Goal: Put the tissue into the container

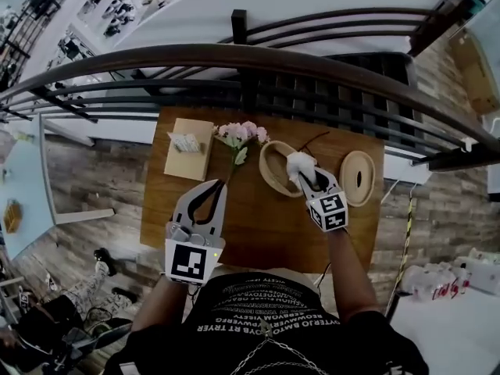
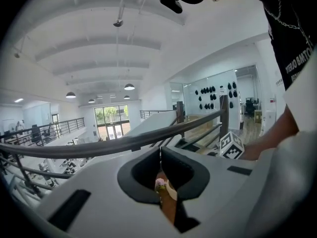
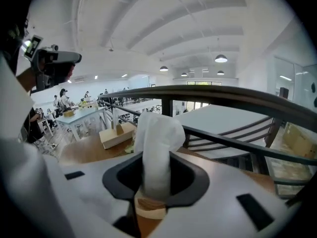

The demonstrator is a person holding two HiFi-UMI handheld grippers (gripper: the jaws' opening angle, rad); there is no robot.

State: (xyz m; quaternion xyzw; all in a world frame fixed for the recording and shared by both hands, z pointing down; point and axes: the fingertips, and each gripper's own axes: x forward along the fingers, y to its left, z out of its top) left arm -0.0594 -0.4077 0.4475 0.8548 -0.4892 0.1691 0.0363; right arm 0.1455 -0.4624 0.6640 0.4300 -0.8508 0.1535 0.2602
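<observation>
The rectangular wooden table (image 1: 258, 237) butts against a dark metal railing (image 1: 258, 59) of curved bars along its far edge. At far left a pale, square-edged wooden tissue box (image 1: 187, 153) lies with a crumpled white sheet poking from its top, close to the table's left edge. Just right of it and nearer the person, the left gripper (image 1: 221, 184) hangs over bare wood, its smooth grey jaws clenched tip to tip with nothing between them. Beyond its tips lies a sprig of soft pink flowers (image 1: 242, 133) on a thin stem. Next comes the container (image 1: 266, 166), an open oval bowl of light wood with a rounded rim. The right gripper (image 1: 305, 176) is over its right side, jaws grasping the tissue (image 3: 156, 133), a soft white crinkled sheet that stands up in a puffed fold above the pads, directly above the bowl. At far right the flat oval lid (image 1: 358, 178), with a dark slot in its middle, lies just beside the container near the table's right edge. The near half of the table is open wood.
</observation>
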